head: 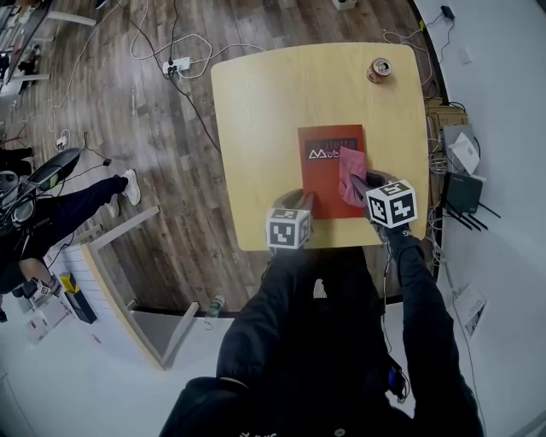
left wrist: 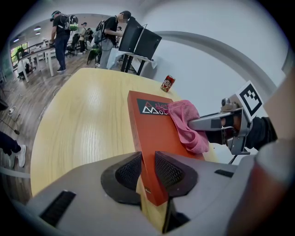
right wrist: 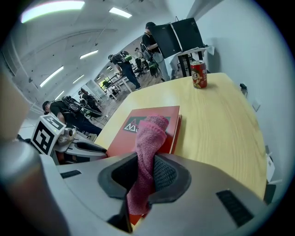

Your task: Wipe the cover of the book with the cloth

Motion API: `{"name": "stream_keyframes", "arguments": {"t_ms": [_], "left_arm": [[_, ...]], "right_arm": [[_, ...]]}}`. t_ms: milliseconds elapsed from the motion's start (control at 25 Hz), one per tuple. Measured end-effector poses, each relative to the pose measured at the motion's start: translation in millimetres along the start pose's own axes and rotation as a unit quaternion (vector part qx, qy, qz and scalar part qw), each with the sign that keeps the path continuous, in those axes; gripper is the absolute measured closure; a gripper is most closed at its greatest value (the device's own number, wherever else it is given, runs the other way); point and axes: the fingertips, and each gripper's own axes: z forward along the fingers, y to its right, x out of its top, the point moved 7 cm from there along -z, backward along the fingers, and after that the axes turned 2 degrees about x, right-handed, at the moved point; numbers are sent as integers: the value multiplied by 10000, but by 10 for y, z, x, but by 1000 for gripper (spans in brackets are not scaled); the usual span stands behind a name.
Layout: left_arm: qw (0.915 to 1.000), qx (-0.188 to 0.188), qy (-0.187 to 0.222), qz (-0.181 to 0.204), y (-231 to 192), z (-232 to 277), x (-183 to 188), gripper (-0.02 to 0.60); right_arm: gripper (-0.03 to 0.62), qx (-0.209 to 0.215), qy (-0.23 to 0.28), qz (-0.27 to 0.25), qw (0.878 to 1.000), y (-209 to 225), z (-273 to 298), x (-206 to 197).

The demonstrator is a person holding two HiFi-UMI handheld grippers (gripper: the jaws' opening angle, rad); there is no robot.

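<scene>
Red book [head: 331, 171] lies flat at the near edge of the wooden counter [head: 273, 102], with a red can [head: 379, 70] well apart at the far right corner. Left hand-held gripper [left wrist: 147, 168] is clamped on the book's near left corner. Right hand-held gripper [right wrist: 146, 173] is closed on the pink cloth [head: 351, 177], whose free end rests on the cover's right side, touching the dark title strip.

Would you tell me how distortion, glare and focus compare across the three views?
Head view: table edges bowed mildly, even light. Left gripper view: heavy fisheye, dark corners, sheen on the table, book sharp. Right gripper view: same fisheye, ceiling lights blown out, cloth sharp.
</scene>
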Motion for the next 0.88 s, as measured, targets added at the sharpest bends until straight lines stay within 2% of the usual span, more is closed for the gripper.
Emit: {"name": "stream_keyframes", "arguments": {"t_ms": [160,320,520,880], "left_arm": [[10000,-3,-14,-2,4,1,-5,476],[10000,10,-31,-15,-2,11,-18,476],[10000,6,-13,-35,3,10,-11,476],[10000,-56,2,-81,1,12,-2,476]], "right_arm": [[516,-107,150,-66,9998,-12,-113,7],[516,71,278,-68,9996,-155,-163,20],[516,423,522,184,9976,-385,-162,97],[516,1019,232,465,9934,-769,96,-63]]}}
